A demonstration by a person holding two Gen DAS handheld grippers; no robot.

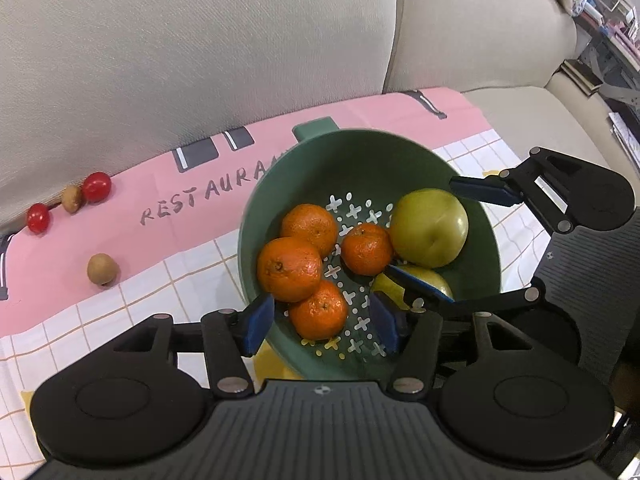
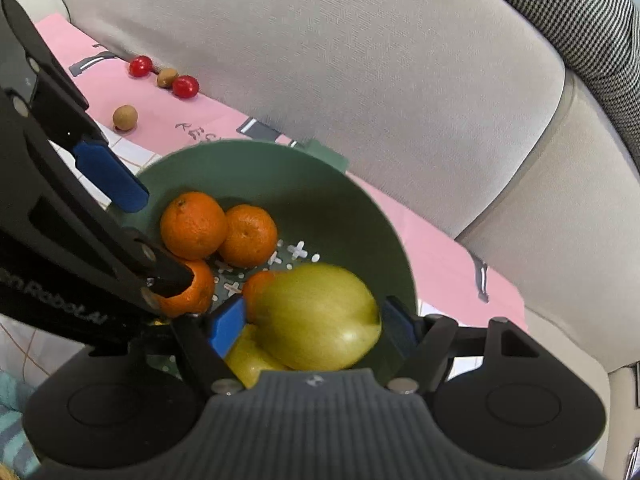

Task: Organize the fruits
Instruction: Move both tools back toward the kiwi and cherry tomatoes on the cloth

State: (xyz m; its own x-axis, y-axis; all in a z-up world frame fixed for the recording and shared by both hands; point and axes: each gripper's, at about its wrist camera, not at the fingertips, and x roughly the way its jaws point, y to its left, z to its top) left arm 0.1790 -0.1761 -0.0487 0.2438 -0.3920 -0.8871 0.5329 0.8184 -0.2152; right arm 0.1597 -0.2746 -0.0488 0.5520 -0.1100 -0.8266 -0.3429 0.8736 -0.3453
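On the pink part of the cloth (image 1: 168,184), far to the left of my left tool's view, the loose fruit lies: a red cherry tomato (image 1: 38,218), a small brown fruit (image 1: 72,199) just beside a second red tomato (image 1: 96,187), and nearer to me a second brown fruit (image 1: 103,268) by itself. All four sit close to the sofa back (image 1: 200,48), well apart from the bowl.

Moving right, the green colander bowl (image 1: 490,240) holds four mandarins (image 1: 289,269) on its left side and two green apples on its right. My left tool (image 1: 320,322) hangs over the bowl's near rim with its blue pads apart; the nearest mandarin (image 1: 319,309) lies between them, but I see gaps on both sides, so nothing is clamped.

Further right, my right tool (image 2: 312,326) has its pads on either flank of the larger green apple (image 2: 316,316). They look to be against its skin, and I judge it held just above the second apple (image 2: 248,364), though that picture is blurred and I cannot be sure it is lifted.

What the next move turns on, as I read it: the remaining fruit lies up and to the left of the bowl, on the left tool's side, so that free tool is the nearer one. The lone brown fruit is round, so no particular approach angle matters.
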